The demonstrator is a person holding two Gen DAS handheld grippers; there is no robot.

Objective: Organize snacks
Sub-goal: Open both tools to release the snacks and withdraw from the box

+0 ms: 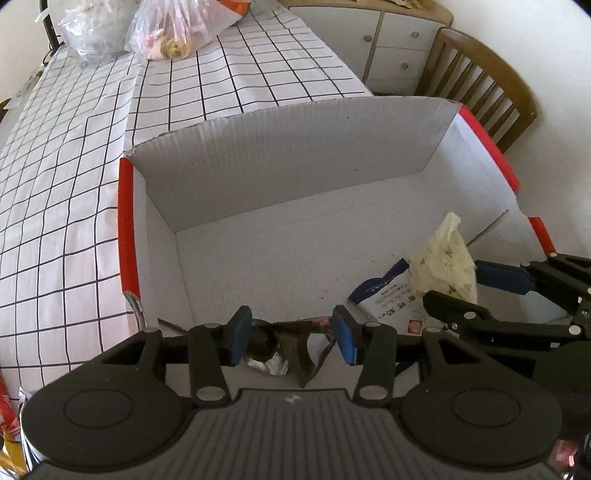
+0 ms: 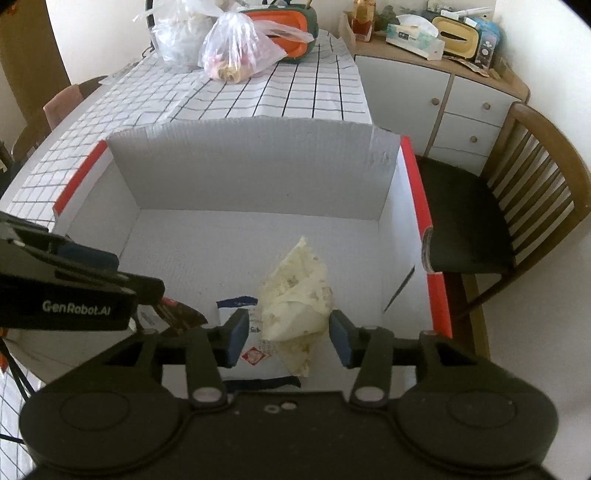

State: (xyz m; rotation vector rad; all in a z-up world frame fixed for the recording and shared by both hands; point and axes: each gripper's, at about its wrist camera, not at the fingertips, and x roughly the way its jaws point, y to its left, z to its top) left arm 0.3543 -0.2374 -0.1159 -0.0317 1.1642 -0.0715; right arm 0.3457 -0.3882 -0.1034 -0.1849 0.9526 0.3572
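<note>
A white cardboard box with red edges (image 1: 288, 173) (image 2: 251, 162) stands on the checked tablecloth. My left gripper (image 1: 291, 339) is open over the box's near left part, with a dark brown and silver snack wrapper (image 1: 280, 347) lying between its fingers, not gripped. My right gripper (image 2: 288, 336) is open over the near right part; a cream patterned snack bag (image 2: 295, 295) (image 1: 443, 262) lies between its fingers on top of a white and blue packet (image 2: 255, 354) (image 1: 388, 295). The right gripper shows in the left wrist view (image 1: 480, 295).
Clear plastic bags of food (image 2: 236, 51) (image 1: 173, 29) and an orange and green case (image 2: 291, 26) sit at the table's far end. A wooden chair (image 2: 517, 206) and a white cabinet (image 2: 443, 107) stand right of the table. Red snack packets (image 1: 7, 413) lie at the lower left.
</note>
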